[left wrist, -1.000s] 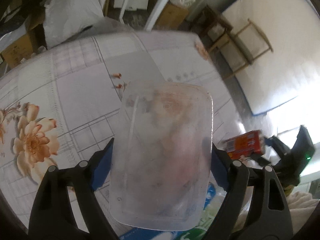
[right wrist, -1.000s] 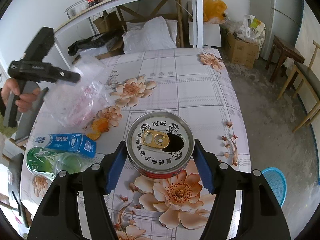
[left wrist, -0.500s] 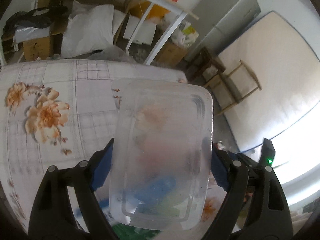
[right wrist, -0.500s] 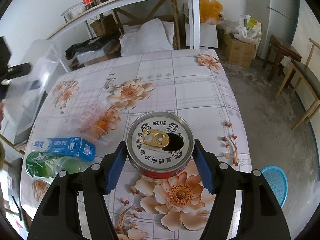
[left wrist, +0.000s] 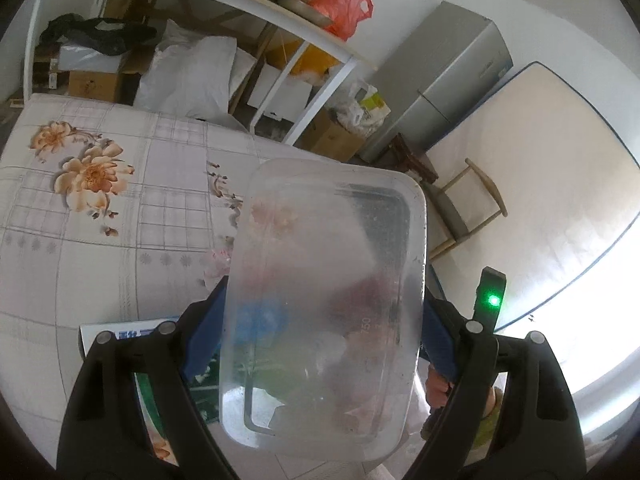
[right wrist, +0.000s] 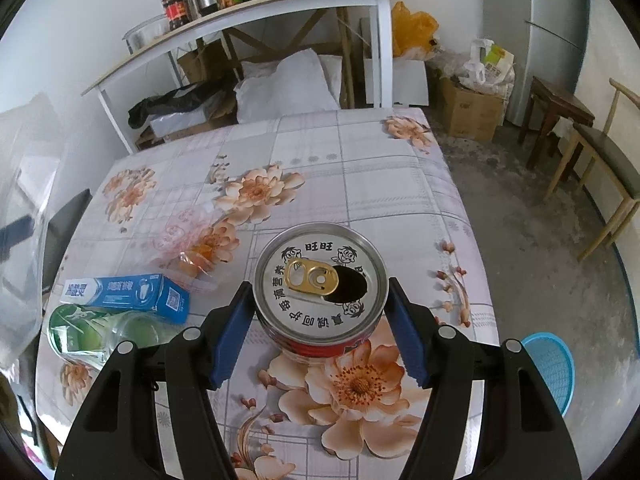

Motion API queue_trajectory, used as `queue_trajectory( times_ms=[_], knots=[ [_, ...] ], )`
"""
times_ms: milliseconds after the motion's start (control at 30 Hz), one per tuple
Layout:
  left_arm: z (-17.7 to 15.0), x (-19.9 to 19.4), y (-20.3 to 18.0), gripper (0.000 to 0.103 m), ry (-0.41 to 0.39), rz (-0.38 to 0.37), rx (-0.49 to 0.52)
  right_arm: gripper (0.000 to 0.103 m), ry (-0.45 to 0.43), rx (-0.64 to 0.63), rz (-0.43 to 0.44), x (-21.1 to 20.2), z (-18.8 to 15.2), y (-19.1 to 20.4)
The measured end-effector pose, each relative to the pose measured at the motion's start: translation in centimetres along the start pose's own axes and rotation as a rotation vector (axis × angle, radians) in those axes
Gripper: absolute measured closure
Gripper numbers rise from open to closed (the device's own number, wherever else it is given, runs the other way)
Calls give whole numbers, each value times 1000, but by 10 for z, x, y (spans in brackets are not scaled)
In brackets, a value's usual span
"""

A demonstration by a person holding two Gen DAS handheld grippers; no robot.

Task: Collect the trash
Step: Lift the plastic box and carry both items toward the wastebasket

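Cluttered storeroom w/ a floral-cloth table (right wrist: 360,184) in front of a white shelf (right wrist: 256,12); boxes, sacks and a grey fridge (left wrist: 440,80) behind.

Step in hand (judged): mid-collection, both claws loaded. Left gripper (left wrist: 322,332) is clamped across the width of a clear tub (left wrist: 324,288), held in the air above the table's near edge, blue pads pressed to its long sides. Right gripper (right wrist: 320,320) is closed on an opened can (right wrist: 320,276), pads against its wall, top facing the camera, above the table.

Trash left on the table: toothpaste box (right wrist: 124,292), green bottle (right wrist: 100,332) just beside it, crumpled wrapper (right wrist: 188,240) behind them.

Next move (judged): each load needs a drop point. A blue basket (right wrist: 552,368) stands on the floor off the table's right corner and is the likely bin; the can may instead go into the tub. Either way, release only once the item is over the receptacle.

Hard to make out: tub wall is frosted, so contents vs. things seen through it (blue, green, reddish blurs) can't be separated. Left wrist view shows only the tip of the right tool, w/ a green LED, and part of a hand (left wrist: 438,388). Basket is cut off by the lens edge; whether the can is empty can't be told.
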State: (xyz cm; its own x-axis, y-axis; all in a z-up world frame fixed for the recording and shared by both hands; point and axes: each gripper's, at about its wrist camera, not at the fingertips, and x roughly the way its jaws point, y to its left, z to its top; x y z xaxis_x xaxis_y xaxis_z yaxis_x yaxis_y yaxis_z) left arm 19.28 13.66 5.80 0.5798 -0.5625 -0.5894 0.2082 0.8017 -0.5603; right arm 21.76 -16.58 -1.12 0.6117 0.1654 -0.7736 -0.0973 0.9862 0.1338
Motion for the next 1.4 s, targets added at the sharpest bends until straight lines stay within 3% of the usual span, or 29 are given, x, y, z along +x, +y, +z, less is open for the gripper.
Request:
queue_trajectory(
  times_ms=[633,1000,1400],
  knots=[
    [-28,-3,-36,22,-36,-31,27,39,-101,83,-44,-85,-13,-38],
    [-31,11,-73,22,-13,-89,95,39,-142,148,-107,-125,-29,-65],
    [-33,43,-132,22,52,-147,177,39,-185,276,-163,-157,-60,-124]
  ],
)
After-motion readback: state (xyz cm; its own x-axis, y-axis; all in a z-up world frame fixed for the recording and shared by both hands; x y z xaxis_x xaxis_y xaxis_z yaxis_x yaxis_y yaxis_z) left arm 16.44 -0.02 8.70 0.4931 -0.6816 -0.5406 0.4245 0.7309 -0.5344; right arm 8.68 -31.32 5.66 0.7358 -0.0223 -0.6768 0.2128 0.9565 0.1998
